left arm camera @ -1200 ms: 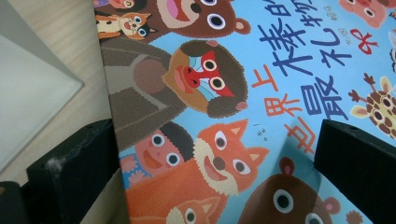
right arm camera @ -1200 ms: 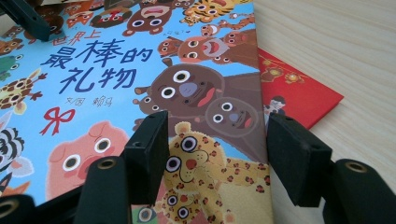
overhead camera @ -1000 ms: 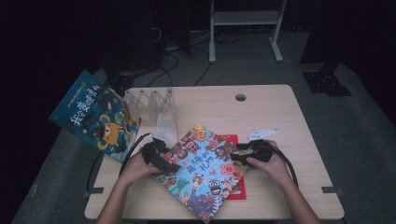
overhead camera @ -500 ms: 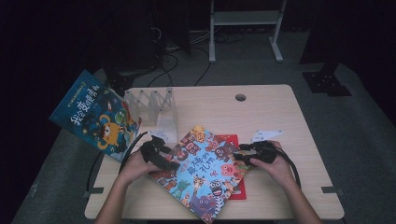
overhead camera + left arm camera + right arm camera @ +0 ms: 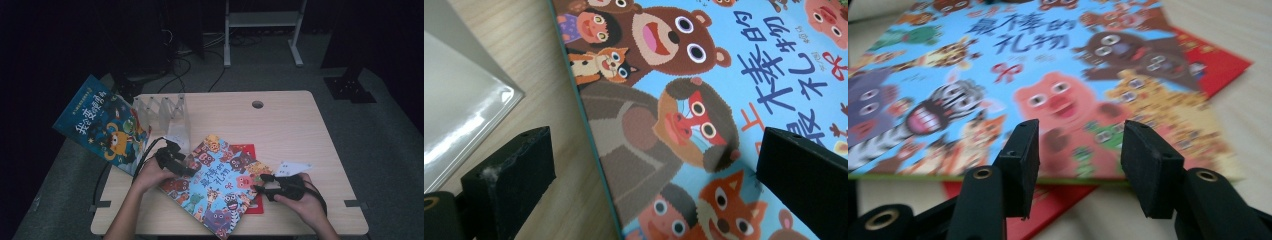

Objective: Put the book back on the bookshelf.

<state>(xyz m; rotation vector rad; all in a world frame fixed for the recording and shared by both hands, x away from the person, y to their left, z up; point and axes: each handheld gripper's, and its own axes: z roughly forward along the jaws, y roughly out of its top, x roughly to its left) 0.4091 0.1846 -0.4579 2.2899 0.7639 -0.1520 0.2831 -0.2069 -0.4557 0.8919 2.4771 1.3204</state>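
A blue picture book (image 5: 220, 185) with cartoon animals lies flat on the table, on top of a red book (image 5: 244, 149). My left gripper (image 5: 185, 167) is at the blue book's left edge. In the left gripper view it (image 5: 649, 145) stands wide open, one jaw over bare wood and the other over the cover (image 5: 664, 65). My right gripper (image 5: 257, 186) points at the book's right corner. Its jaws (image 5: 1080, 135) are half apart and have just been closing, with the cover's edge (image 5: 998, 65) just beyond them and nothing pinched. The red book (image 5: 1213, 60) sticks out underneath.
A clear divider rack (image 5: 162, 112) stands at the back left, its base (image 5: 459, 90) close to my left gripper. A second blue book (image 5: 102, 125) with an orange monster leans off the table's left side. A white slip of paper (image 5: 292, 167) lies by the right hand.
The right gripper has moved toward the near edge of the table, along the blue book's right side, and its jaws stand narrower. The left gripper has stayed put.
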